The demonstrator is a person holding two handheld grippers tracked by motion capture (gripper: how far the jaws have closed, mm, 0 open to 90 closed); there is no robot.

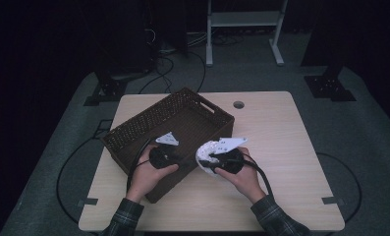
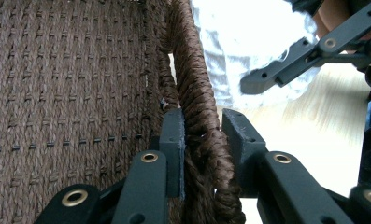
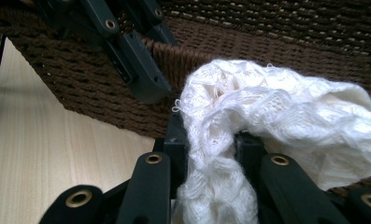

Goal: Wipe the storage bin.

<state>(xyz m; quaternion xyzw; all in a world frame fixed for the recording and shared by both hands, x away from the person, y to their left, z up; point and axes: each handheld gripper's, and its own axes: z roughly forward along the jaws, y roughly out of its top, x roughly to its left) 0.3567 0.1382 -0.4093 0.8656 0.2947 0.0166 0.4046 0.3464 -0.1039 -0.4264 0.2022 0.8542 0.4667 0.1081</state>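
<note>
We have the left hand-held gripper clamped on the near rim of the dark brown woven rectangular basket, steadying it on the pale wooden surface. Just right of that rim, outside the basket, the right hand-held gripper is clamped on the white knitted cloth, held bunched above the surface. We judge that next we must carry the cloth leftward over the rim before letting go.
</note>
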